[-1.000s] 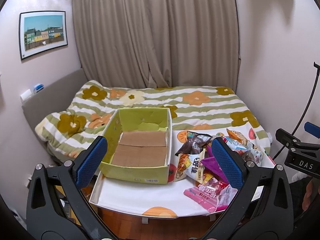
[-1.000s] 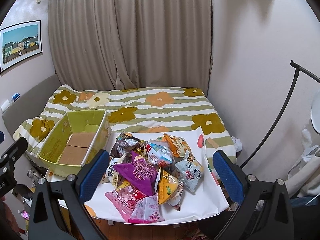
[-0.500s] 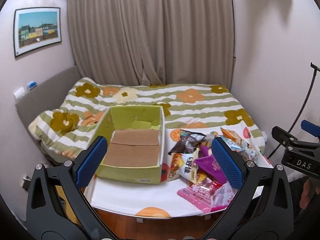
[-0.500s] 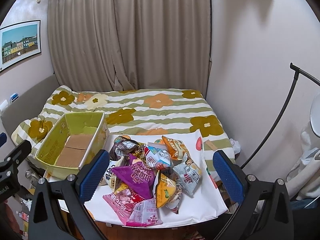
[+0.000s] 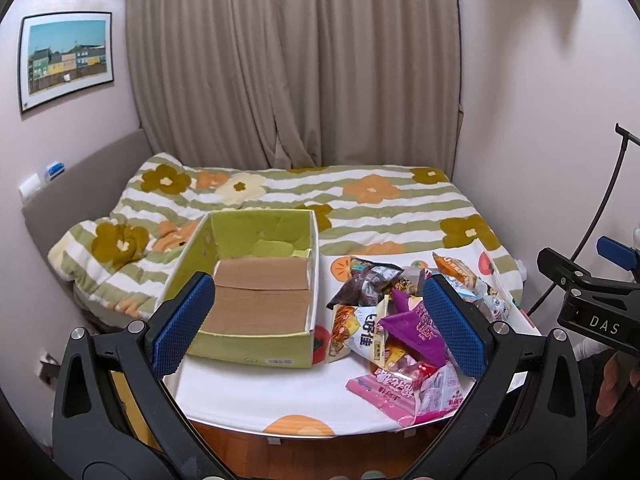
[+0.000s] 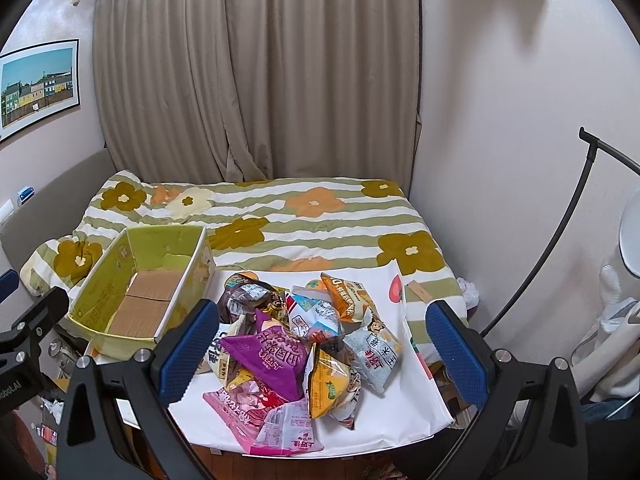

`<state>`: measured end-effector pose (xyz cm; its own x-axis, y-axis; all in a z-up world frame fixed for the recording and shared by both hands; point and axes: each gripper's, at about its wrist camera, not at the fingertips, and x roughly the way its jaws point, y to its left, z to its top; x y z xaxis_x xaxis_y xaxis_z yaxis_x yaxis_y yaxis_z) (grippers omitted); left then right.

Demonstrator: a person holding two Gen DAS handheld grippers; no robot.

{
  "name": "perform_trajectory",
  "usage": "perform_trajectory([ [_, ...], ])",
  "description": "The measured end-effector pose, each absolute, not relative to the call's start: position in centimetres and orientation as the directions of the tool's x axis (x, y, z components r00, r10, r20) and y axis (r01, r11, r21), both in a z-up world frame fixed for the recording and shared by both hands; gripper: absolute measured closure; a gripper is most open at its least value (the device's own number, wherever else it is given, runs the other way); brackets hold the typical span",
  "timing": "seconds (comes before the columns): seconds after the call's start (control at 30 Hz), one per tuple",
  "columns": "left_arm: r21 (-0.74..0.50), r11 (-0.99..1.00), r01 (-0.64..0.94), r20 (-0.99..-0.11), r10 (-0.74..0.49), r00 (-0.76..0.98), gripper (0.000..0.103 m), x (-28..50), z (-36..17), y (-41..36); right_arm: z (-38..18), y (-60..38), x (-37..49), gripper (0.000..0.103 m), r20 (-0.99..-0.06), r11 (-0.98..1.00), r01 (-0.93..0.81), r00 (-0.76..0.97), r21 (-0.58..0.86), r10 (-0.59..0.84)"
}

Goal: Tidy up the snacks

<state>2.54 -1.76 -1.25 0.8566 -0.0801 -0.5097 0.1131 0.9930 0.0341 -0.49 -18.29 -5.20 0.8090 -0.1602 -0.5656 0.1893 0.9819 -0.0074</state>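
Note:
A pile of snack packets (image 6: 296,344) lies on a small white table (image 5: 280,392); a purple packet (image 6: 268,360) sits on top, a pink one (image 6: 256,404) at the front. It also shows in the left wrist view (image 5: 400,320). An empty green cardboard box (image 5: 256,284) stands left of the pile; it also shows in the right wrist view (image 6: 140,284). My left gripper (image 5: 318,328) is open and empty, held back from the table before the box. My right gripper (image 6: 320,354) is open and empty, held back before the pile.
A bed with a striped flowered quilt (image 6: 304,220) lies behind the table, curtains beyond it. A wall stands close on the right, with a black curved stand (image 6: 560,240) beside it. The table's front edge (image 5: 296,432) drops to a wooden floor.
Both grippers have drifted slightly; in the left wrist view the box and pile shifted a little left and then right. Neither gripper has opened, shut or touched anything.

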Motion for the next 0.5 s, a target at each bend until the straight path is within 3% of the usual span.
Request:
perform_trajectory([
  [0.5, 0.037, 0.992, 0.123, -0.514, -0.087, 0.854, 0.0, 2.82, -1.22, -1.93, -5.18, -18.28, -0.48, 0.0, -0.566, 0.982, 0.19, 0.809, -0.007, -0.16],
])
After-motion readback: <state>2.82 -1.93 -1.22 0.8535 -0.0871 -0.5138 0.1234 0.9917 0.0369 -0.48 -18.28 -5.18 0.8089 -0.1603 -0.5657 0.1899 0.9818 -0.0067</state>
